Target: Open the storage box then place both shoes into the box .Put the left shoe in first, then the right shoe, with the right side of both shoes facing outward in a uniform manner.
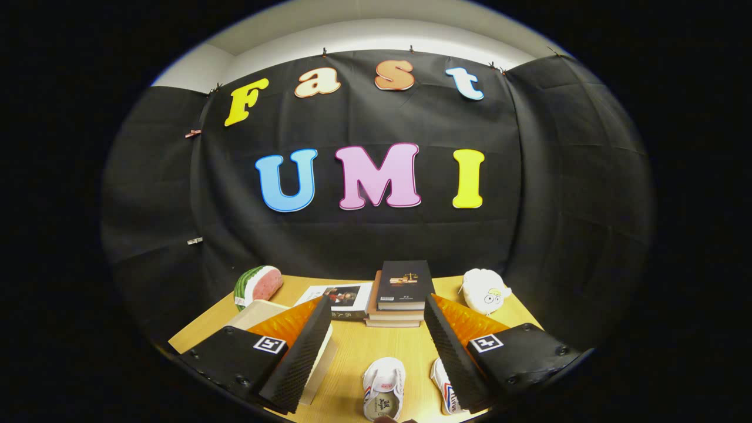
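My gripper hangs above the wooden table with its fingers spread wide apart and nothing between them. Two small white shoes with red and blue stripes lie on the table below. One shoe sits between the fingers, toe pointing toward the books. The other shoe lies just to its right, partly hidden behind the right finger. A cream storage box with its lid down stands on the left, mostly covered by the left finger.
A stack of books stands beyond the fingers at mid-table, with a flat booklet to its left. A watermelon-slice toy sits at the back left and a white plush toy at the back right.
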`<state>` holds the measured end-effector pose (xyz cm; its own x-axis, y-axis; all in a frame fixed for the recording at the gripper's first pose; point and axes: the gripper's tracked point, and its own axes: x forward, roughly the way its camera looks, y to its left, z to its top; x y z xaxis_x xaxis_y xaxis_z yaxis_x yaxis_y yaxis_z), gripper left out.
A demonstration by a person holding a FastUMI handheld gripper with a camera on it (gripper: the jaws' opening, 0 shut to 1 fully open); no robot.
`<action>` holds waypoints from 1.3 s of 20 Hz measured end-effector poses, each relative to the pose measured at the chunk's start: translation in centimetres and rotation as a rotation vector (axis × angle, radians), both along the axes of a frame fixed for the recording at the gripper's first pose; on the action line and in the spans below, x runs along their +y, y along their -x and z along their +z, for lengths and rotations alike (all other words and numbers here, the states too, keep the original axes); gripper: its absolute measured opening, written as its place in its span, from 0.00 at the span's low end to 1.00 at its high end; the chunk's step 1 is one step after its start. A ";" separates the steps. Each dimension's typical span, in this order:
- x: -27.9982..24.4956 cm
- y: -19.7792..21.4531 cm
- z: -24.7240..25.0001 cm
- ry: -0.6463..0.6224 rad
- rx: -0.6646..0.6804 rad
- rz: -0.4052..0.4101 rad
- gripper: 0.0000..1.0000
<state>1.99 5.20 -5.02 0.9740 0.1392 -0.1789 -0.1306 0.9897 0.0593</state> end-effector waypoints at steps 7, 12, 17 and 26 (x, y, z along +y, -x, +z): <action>5.0 0.6 -5.1 -0.196 0.261 0.174 0.98; 8.9 3.0 -10.3 -0.384 0.536 0.288 0.98; 11.7 4.2 -14.5 -0.536 0.741 0.380 0.98; 13.7 3.8 -20.0 -0.777 0.957 0.406 0.98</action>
<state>-1.85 18.91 -24.99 0.3688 0.7735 -0.5155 0.0022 0.5539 0.8326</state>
